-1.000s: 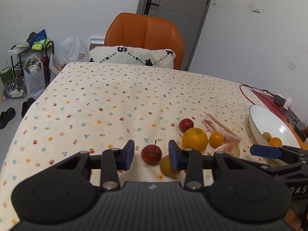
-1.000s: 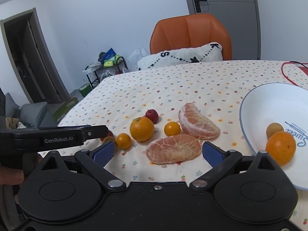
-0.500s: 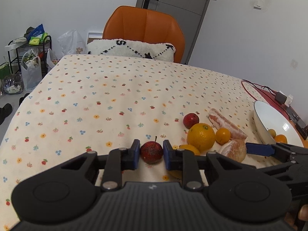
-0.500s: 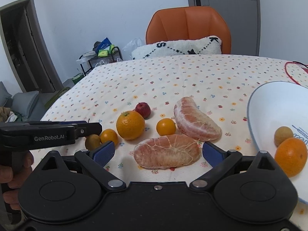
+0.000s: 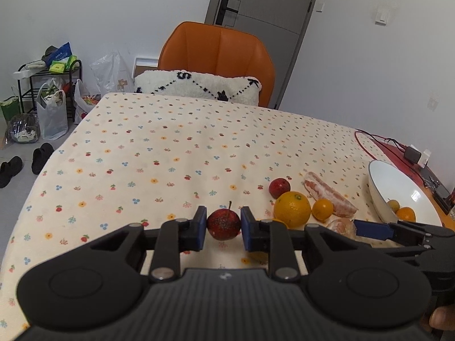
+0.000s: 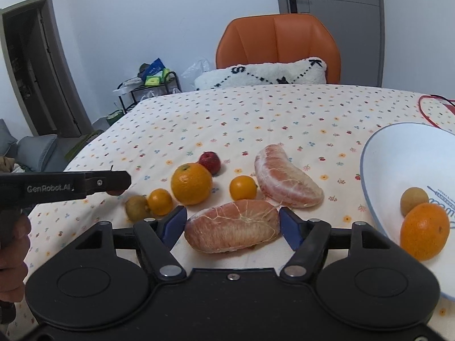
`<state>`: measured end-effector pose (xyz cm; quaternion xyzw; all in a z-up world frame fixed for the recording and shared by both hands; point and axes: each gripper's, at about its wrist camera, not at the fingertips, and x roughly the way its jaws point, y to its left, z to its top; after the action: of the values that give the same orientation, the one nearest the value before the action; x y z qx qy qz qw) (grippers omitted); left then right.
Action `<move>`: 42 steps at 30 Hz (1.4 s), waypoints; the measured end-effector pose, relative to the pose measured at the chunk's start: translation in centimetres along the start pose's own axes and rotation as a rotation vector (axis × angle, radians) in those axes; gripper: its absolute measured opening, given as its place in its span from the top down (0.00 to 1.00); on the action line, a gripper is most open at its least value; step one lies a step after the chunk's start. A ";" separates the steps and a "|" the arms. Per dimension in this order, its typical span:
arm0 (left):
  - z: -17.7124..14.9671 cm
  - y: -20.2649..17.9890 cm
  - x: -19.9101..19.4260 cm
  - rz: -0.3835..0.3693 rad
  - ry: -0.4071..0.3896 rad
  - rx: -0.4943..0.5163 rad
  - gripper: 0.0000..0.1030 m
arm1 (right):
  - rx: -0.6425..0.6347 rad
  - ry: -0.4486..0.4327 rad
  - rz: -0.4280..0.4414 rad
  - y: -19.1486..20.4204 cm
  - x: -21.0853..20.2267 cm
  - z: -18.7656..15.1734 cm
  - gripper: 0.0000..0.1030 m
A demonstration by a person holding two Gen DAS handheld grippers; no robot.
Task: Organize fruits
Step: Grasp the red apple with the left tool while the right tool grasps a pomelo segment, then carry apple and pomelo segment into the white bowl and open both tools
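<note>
My left gripper (image 5: 223, 226) is shut on a small dark red fruit with a stem (image 5: 223, 224), held just above the tablecloth. My right gripper (image 6: 232, 224) is open, its pads on either side of a peeled pomelo segment (image 6: 231, 229) lying on the table. A second pomelo segment (image 6: 287, 180), a large orange (image 6: 191, 183), two small oranges (image 6: 243, 187), a brownish fruit (image 6: 136, 207) and a red fruit (image 6: 210, 162) lie nearby. A white bowl (image 6: 398, 159) at the right holds an orange (image 6: 424, 230) and a small brownish fruit (image 6: 413, 200).
The table wears a flower-print cloth (image 5: 170, 147). An orange chair with a white cushion (image 5: 199, 86) stands at the far edge. A red cable and charger (image 5: 409, 153) lie behind the bowl. The left gripper body (image 6: 57, 187) shows at the left of the right wrist view.
My left gripper closed on the red stemmed fruit and lifted it slightly. My right gripper moved forward and narrowed around the near pomelo segment.
</note>
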<state>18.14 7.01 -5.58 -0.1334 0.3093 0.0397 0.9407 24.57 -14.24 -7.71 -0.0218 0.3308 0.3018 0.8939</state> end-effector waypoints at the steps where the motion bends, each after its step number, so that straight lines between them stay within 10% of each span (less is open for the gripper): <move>1: 0.0 0.0 -0.2 0.001 -0.004 0.000 0.77 | 0.000 -0.003 0.002 0.0 -0.2 -0.1 0.34; 42: -0.2 -12.7 -1.0 -0.165 -0.040 0.154 0.77 | 0.139 -0.173 -0.147 -9.1 -10.6 -1.8 0.35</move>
<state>19.20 -5.29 -2.29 -0.0848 0.2805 -0.0592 0.9543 22.18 -27.69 -4.16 0.0421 0.2701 0.2124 0.9382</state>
